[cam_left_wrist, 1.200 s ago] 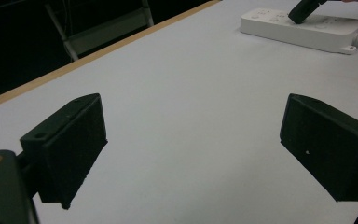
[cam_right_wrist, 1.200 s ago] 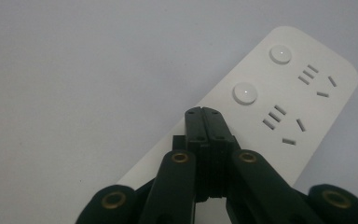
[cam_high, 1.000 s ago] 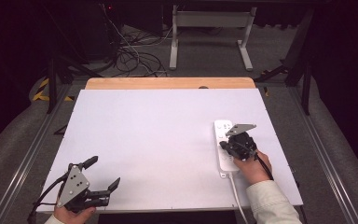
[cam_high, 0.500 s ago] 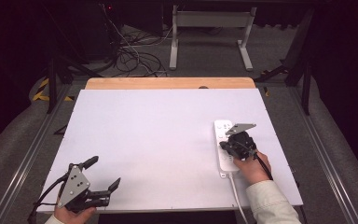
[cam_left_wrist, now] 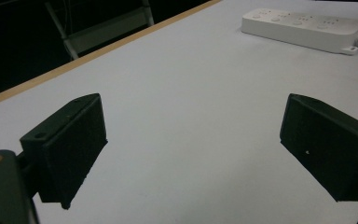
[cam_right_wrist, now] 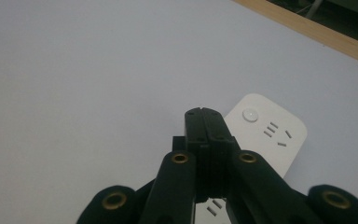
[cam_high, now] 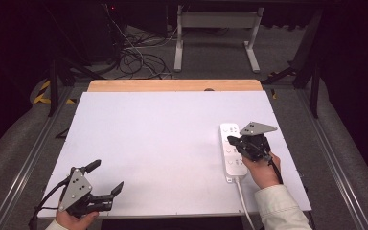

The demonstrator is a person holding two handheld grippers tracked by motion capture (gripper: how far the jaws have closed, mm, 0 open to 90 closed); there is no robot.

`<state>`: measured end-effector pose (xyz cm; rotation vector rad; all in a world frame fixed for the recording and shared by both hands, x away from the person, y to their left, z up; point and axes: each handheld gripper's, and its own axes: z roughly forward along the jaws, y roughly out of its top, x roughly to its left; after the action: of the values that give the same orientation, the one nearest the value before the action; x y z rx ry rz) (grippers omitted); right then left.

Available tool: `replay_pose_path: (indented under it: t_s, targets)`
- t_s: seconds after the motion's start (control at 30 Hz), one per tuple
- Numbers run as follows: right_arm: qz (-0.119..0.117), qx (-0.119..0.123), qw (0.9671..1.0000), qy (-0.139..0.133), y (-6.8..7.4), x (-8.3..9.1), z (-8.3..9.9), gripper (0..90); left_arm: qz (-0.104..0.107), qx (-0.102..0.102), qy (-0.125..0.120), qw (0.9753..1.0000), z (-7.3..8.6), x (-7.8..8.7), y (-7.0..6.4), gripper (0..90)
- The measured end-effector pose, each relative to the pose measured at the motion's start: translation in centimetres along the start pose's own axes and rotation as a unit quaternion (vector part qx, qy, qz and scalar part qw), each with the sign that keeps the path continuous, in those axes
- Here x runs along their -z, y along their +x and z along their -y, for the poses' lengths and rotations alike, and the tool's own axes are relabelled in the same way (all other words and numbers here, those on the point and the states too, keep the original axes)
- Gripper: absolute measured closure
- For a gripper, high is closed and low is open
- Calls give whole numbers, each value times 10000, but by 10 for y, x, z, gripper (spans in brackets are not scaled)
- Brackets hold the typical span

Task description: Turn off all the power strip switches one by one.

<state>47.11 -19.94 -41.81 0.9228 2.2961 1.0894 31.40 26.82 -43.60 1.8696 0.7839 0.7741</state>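
White table top point(cam_high: 163, 143) with a wooden strip along the far edge, dark floor and loose cables point(cam_high: 139, 57) behind it. No visible change from half a second or a second ago: both hands and the strip sit where they were.

Left gripper point(cam_high: 106, 177) at the near left corner, held by the left hand point(cam_high: 72, 219), jaws wide apart, nothing between them, bare table under it point(cam_left_wrist: 191, 140).

Right gripper point(cam_high: 232, 140) in the right hand point(cam_high: 263, 170), jaws pressed together, tips over the power strip point(cam_high: 230, 151); contact unclear.

Power strip: white, long, flat on the right side of the table, round button at the far end point(cam_right_wrist: 249, 114), rows of sockets, white cord point(cam_high: 244, 206) running off the near edge. Also seen across the table from the left gripper view point(cam_left_wrist: 303, 25).
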Motion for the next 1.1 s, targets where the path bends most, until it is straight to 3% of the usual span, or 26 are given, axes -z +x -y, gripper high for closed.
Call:
replay_pose_path:
  t_s: [0.2, 0.4, 0.7, 1.1]
  targets:
    - [-57, -27, 10000, -54, -3, 2, -10, 900, -43, 9, -27, 10000, 0, 1, -1, 74]
    - [-56, -114, 9999, -4, -15, -8, -16, 900, -43, 1, 2, 10000, 0, 0, 0, 74]
    - [-35, -317, 9990, 317, -30, -32, -12, 900, -51, -8, 14, 10000, 0, 0, 0, 74]
    - [-79, -272, 9960, 845, -30, -51, -6, 900, -43, -3, 4, 10000, 0, 0, -1, 74]
